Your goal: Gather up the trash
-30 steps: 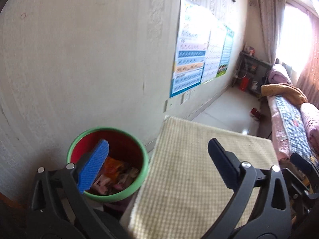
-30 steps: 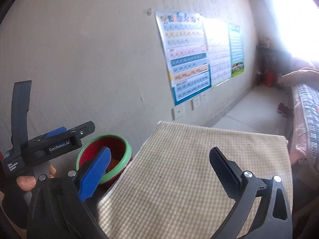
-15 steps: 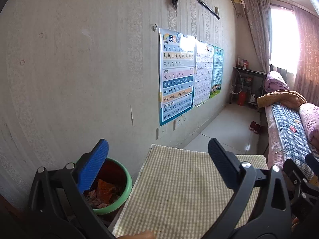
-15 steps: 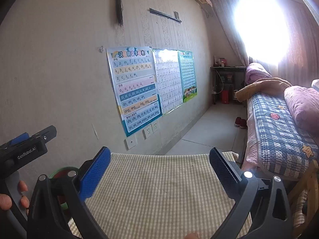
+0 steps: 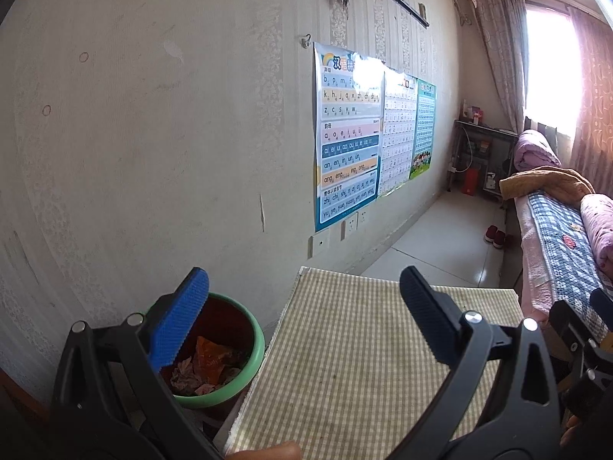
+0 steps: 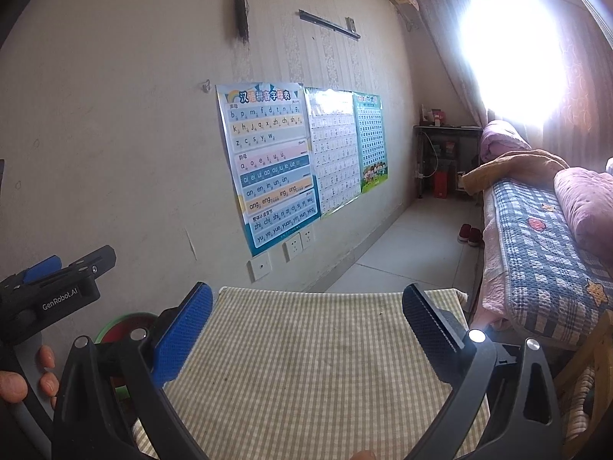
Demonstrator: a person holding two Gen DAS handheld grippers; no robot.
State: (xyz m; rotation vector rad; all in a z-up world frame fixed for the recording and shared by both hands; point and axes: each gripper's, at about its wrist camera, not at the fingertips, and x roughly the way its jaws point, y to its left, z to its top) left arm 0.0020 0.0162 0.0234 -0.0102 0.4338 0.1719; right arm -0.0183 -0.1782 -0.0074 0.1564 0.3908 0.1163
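Observation:
A green-rimmed red bin (image 5: 226,349) stands on the floor against the wall, left of the checked table (image 5: 364,364). Crumpled orange and brown wrappers (image 5: 207,364) lie inside it. My left gripper (image 5: 302,310) hangs open and empty above the table's left edge, its blue pad in front of the bin. My right gripper (image 6: 306,314) is open and empty over the checked table (image 6: 306,364). In the right wrist view only a sliver of the bin (image 6: 122,322) shows behind the blue finger, with the left gripper's body (image 6: 53,291) and a hand (image 6: 23,375) at far left.
Wall posters (image 5: 348,134) and sockets (image 6: 295,245) face the table. A bed with a checked blanket (image 6: 544,249) runs along the right. Beyond the table lie tiled floor (image 5: 440,241), red shoes (image 6: 469,234) and a shelf (image 5: 482,153) near the bright window.
Both views have tilted up and pulled back from the bin, so more wall and room show. The bin has slid lower left. Both grippers stayed open and empty.

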